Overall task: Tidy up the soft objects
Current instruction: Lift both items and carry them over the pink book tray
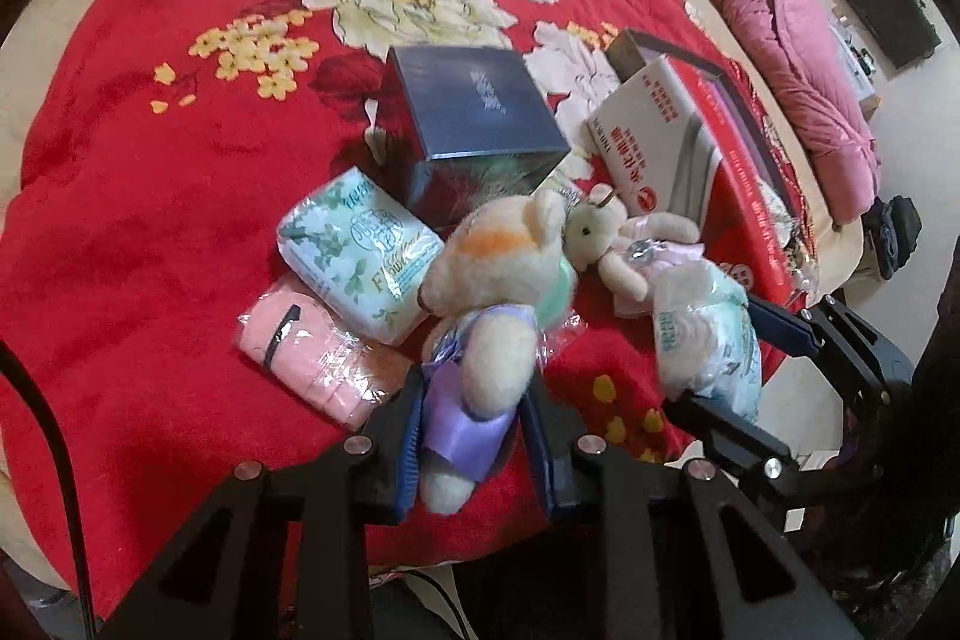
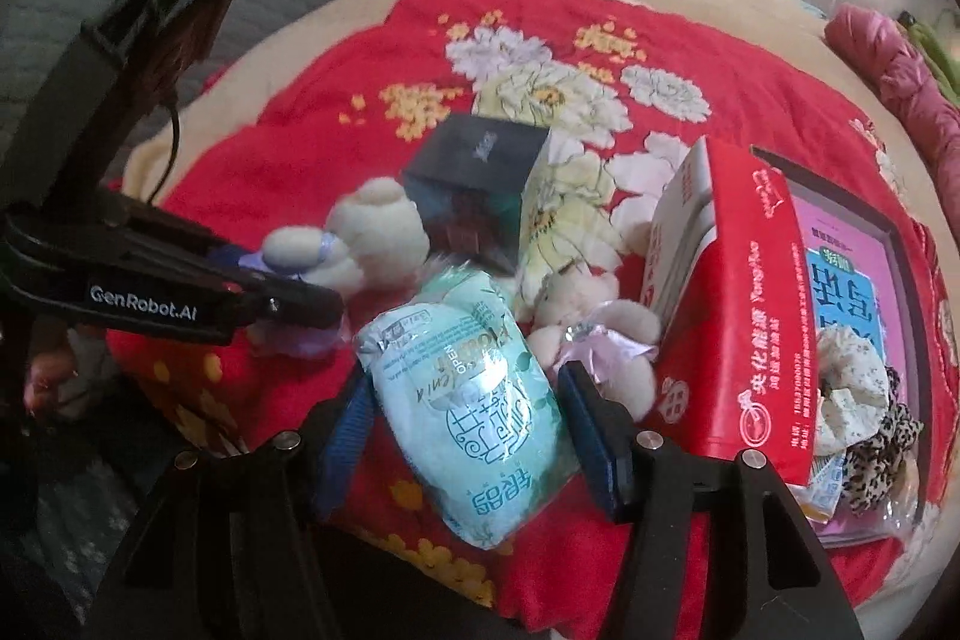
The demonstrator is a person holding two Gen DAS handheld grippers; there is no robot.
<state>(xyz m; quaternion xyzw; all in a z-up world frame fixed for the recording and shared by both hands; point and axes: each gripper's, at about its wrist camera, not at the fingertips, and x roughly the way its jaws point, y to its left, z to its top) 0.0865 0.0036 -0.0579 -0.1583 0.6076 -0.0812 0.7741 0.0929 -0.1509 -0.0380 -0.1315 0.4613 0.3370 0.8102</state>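
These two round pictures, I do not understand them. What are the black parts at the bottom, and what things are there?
Each picture comes from a camera on a hand-held gripper, looking along its two fingers. In the left one, the left gripper is closed around a teddy bear in a purple dress. In the right one, the right gripper straddles a pale green tissue pack; whether it squeezes is unclear. On the red flowered blanket also lie a dark blue box, a red box, a second tissue pack and a smaller bear.
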